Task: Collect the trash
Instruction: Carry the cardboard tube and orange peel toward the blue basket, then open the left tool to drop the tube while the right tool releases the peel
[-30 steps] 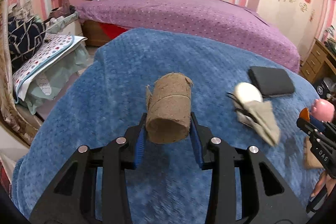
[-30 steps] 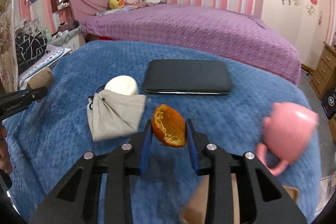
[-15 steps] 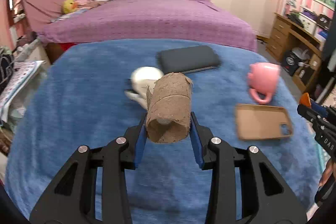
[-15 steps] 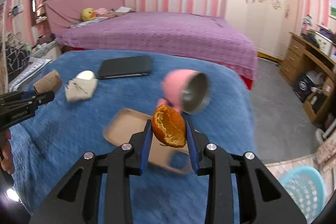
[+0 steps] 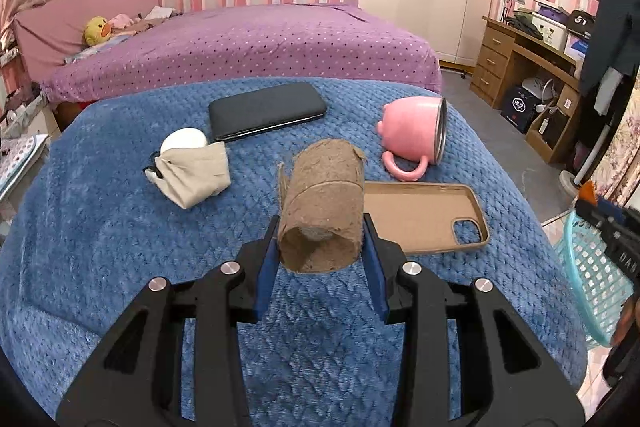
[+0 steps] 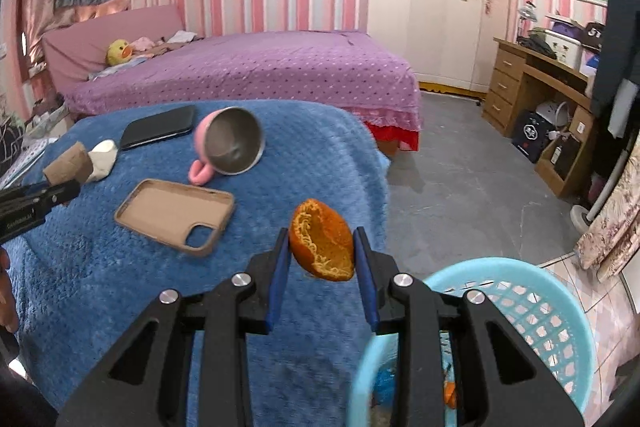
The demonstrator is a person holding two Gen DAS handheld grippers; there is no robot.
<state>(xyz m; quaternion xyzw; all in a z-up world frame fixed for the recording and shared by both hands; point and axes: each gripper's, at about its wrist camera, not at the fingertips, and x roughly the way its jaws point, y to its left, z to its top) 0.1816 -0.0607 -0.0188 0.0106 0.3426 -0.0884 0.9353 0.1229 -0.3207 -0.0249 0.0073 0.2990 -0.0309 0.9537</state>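
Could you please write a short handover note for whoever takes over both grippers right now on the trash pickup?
Left gripper: shut on a cardboard tube, held above the blue blanket.
Right gripper: shut on a piece of orange peel, at the blanket's edge, beside the light blue basket.
Basket: on the floor to the right of the blanket; some scraps already lie in it.
Done: both pieces picked up.
Left: drop the peel and the tube into the basket. The crumpled face mask on the blanket may be trash too. The phone, phone case and pink mug likely stay.
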